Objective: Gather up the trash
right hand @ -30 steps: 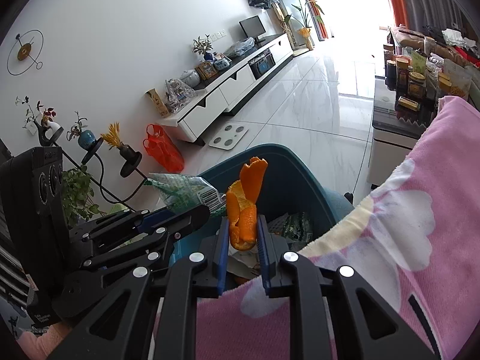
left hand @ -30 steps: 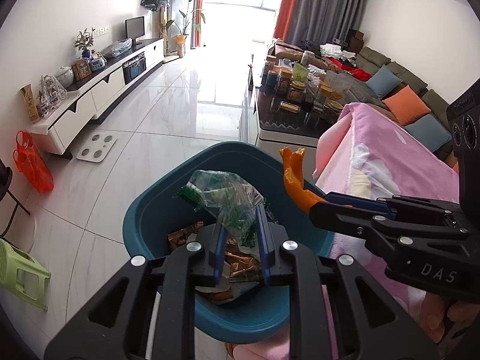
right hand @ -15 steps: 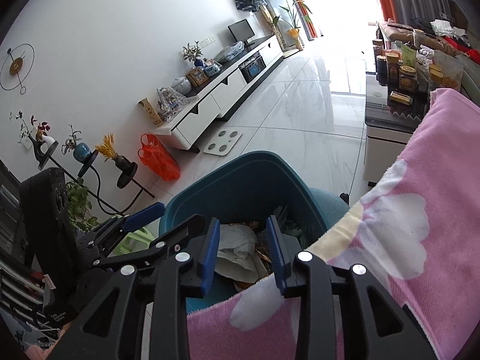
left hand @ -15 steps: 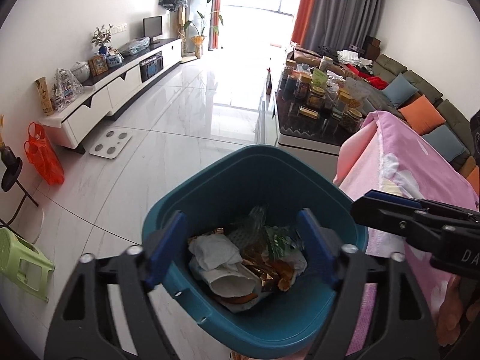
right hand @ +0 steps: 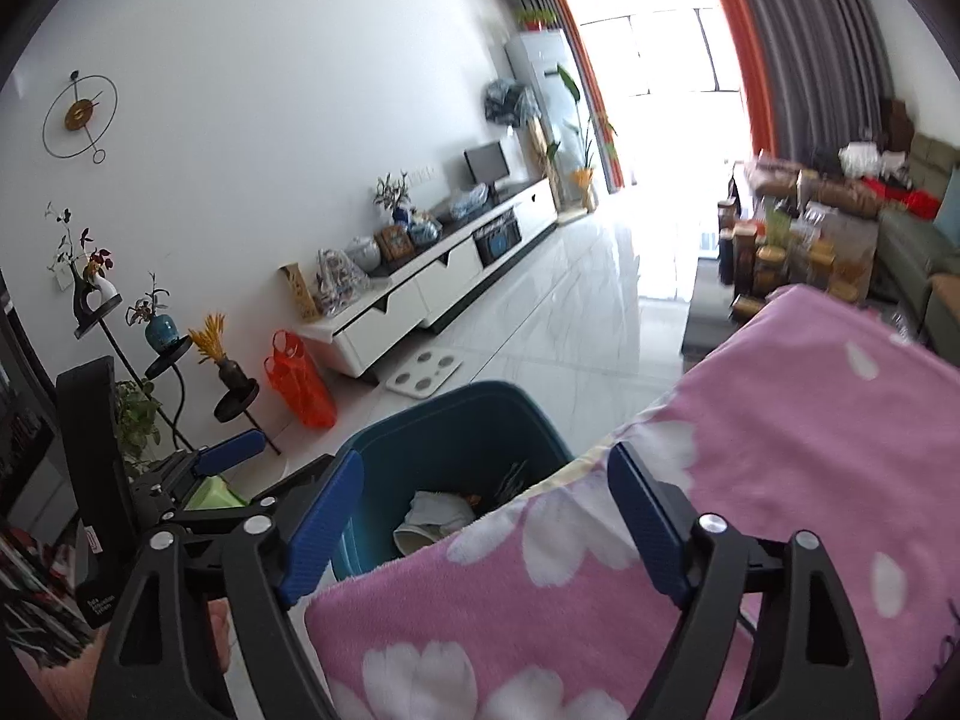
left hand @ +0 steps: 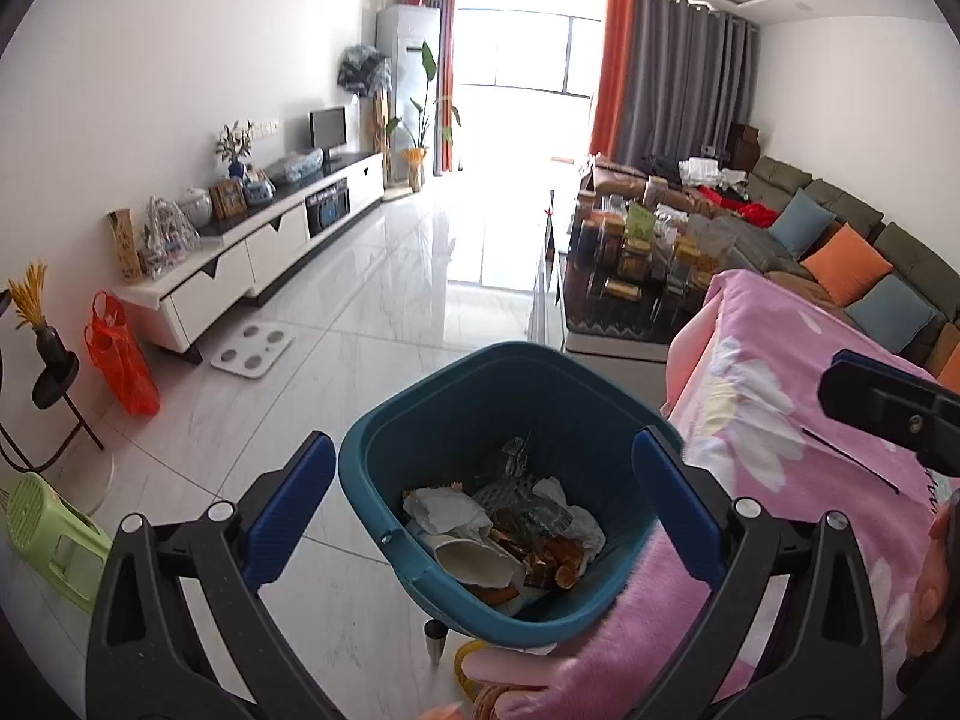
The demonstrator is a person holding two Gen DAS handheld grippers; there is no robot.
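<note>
Living room: one teal bin [left hand: 420, 438]

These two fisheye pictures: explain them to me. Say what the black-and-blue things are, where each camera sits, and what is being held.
No robot here: a person carries hand-held tongs, one in each hand, each with a camera looking along its two blue fingers. The left view shows the left tongs above a teal bin holding crumpled paper and wrappers. The right view shows the right tongs over a pink flowered blanket beside that bin. Both tongs have just been opening, and nothing is between their fingers, so nothing is held now.
</note>
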